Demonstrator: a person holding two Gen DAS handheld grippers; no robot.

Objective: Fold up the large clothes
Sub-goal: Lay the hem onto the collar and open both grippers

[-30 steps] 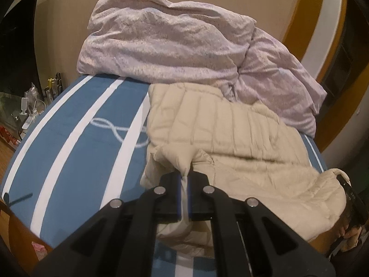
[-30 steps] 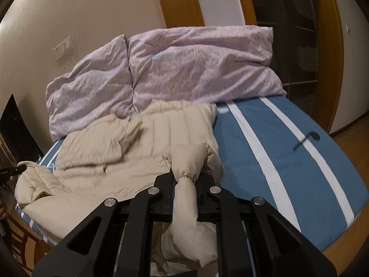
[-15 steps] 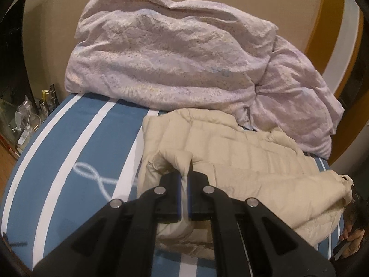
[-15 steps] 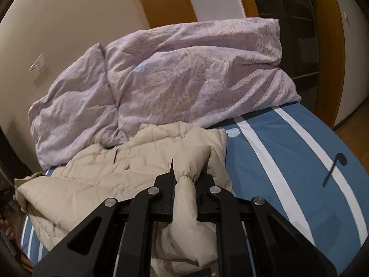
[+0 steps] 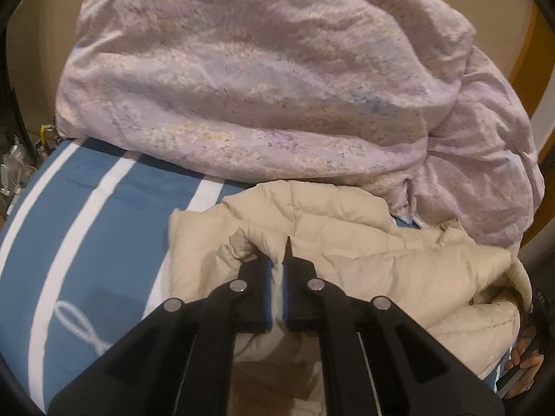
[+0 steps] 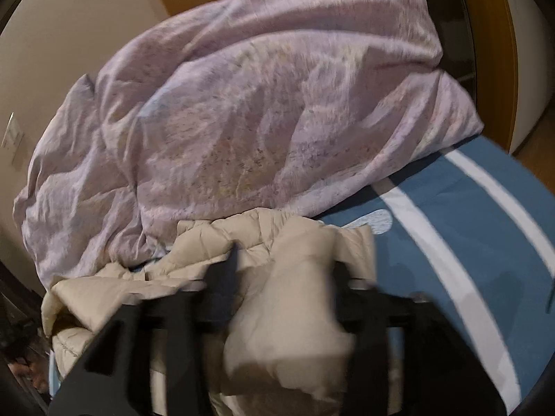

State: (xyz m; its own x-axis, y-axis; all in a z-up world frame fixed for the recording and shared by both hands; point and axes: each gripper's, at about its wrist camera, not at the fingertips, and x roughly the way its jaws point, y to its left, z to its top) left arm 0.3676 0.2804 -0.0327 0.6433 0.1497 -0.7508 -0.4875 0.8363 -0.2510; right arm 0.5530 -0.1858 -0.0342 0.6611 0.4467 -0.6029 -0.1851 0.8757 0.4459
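A beige quilted jacket [image 5: 364, 253] lies bunched on the blue bed sheet with white stripes [image 5: 104, 215], close to the lilac duvet. My left gripper [image 5: 277, 253] pinches a fold of the jacket's edge; its jaws are just starting to open, and a strip of fabric still sits tight between the pads. In the right wrist view, which is blurred, the jacket [image 6: 301, 270] bulges between the fingers of my right gripper [image 6: 288, 263]. Those jaws are opening and stand wide apart, so the puffy fold rests loose between them.
A rumpled lilac duvet [image 5: 263, 79] [image 6: 260, 104] fills the far side of the bed against the wall. Small clutter [image 5: 14, 170] stands beside the bed at the left. A person's hand [image 5: 523, 367] shows at the lower right. A wooden door frame [image 6: 492, 34] rises at the right.
Both grippers carried the jacket's edge toward the duvet, folding the jacket over itself. The right jaws, earlier shut on a fold, have sprung apart. The left grip looks slightly looser.
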